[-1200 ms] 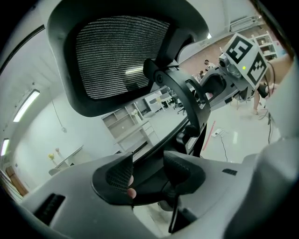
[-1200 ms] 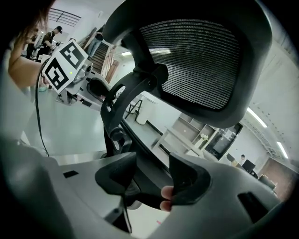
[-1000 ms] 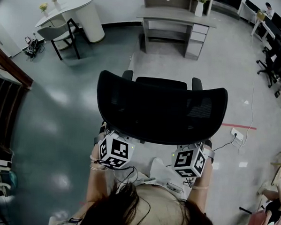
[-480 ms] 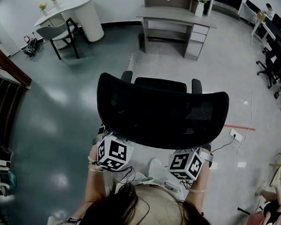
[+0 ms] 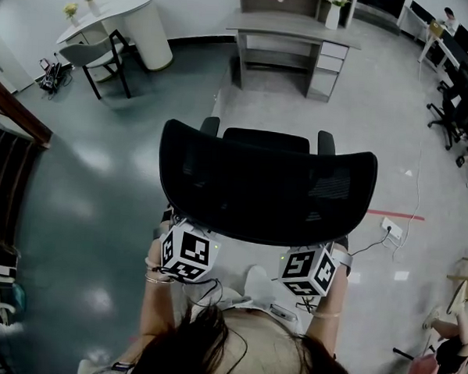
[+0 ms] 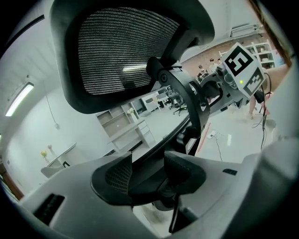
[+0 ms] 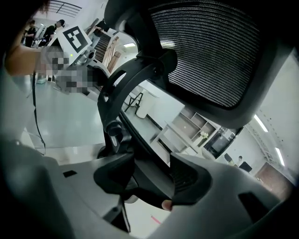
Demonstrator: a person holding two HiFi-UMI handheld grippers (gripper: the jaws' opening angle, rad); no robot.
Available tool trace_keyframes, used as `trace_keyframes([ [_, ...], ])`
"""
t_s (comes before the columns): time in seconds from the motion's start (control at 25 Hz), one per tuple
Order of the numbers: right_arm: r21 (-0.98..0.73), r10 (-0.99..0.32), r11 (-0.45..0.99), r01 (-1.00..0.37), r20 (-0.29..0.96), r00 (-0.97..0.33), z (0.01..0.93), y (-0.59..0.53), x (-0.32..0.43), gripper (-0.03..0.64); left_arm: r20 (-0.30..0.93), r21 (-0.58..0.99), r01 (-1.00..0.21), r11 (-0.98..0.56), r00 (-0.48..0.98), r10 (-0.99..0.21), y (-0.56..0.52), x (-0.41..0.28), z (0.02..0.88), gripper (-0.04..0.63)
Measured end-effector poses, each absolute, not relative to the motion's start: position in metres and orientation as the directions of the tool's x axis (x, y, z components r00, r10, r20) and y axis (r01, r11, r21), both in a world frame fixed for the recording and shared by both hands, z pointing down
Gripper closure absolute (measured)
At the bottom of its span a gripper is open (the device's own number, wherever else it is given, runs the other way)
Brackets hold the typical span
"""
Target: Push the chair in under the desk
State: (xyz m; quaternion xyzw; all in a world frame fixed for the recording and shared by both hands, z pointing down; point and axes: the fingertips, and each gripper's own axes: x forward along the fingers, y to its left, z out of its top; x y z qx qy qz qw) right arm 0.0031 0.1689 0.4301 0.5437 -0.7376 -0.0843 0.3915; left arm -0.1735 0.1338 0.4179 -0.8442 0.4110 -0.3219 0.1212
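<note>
A black mesh office chair (image 5: 265,184) stands in front of me with its back toward me. The grey desk (image 5: 293,25) with drawers is some way beyond it across open floor. Both marker cubes (image 5: 188,251) (image 5: 308,271) sit at the lower rim of the chair back, and the jaws are hidden under it in the head view. My left gripper (image 6: 147,170) is shut on the rim of the chair back. My right gripper (image 7: 149,179) has just been opening its jaws. They stand wide with the rim between them.
A round white table (image 5: 117,20) and a grey chair (image 5: 96,54) stand at the far left. A power strip (image 5: 390,226) with its cable and a red floor line (image 5: 397,215) lie to the right. Black office chairs (image 5: 457,100) line the right side. A wooden railing (image 5: 19,112) runs along the left.
The right gripper's cube has slid slightly left and toward me along the rim. The chair back has shifted a little to the left. The left gripper has stayed put.
</note>
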Motion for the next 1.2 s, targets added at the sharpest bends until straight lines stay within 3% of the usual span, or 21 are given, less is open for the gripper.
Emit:
trace_keyframes([
  [1.2,0.589,-0.858,0.424,-0.688,0.506,-0.095,0.431,0.072,0.023,0.382,0.468,-0.471,-0.610,-0.637,0.440,-0.766,0.039,-0.154,0.416,0.393],
])
